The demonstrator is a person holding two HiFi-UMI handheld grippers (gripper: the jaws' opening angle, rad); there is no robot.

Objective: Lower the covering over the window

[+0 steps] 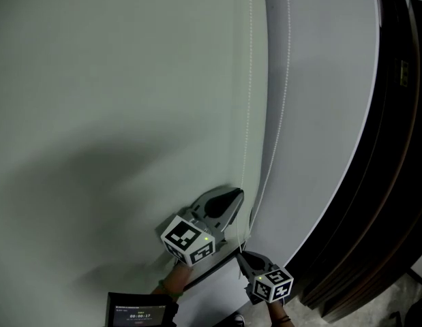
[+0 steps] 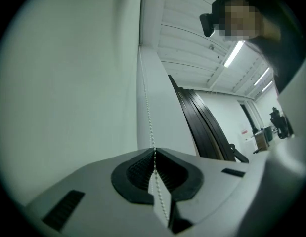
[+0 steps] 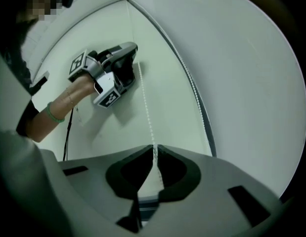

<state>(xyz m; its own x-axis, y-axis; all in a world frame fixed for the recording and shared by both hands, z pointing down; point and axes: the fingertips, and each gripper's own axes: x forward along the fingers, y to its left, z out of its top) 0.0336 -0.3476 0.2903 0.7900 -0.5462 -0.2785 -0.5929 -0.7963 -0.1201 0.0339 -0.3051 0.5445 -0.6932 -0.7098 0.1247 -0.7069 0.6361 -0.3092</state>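
Treat this as a hand-over-hand pull. Start from the present grip: left hand-held gripper (image 2: pixel 154 157) shut on the bead chain (image 1: pixel 246 135), just beside the right edge of the blind (image 1: pixel 115 114); right hand-held gripper (image 3: pixel 155 153) shut on the same strand just below. Pull straight down along the chain's own line, not out from the wall (image 1: pixel 320 80), probably the surest way to avoid skipped beads at the mechanism up top, out of view here. Release only one grip at a time, reach up past the other, pinch the beads deep in the jaws, then draw again. Leave the second strand (image 1: pixel 282 101), hanging near on the right, alone, barring a rise instead of a drop. Watch for the blind's bottom edge, not clearly shown, and stop at full cover of the window.
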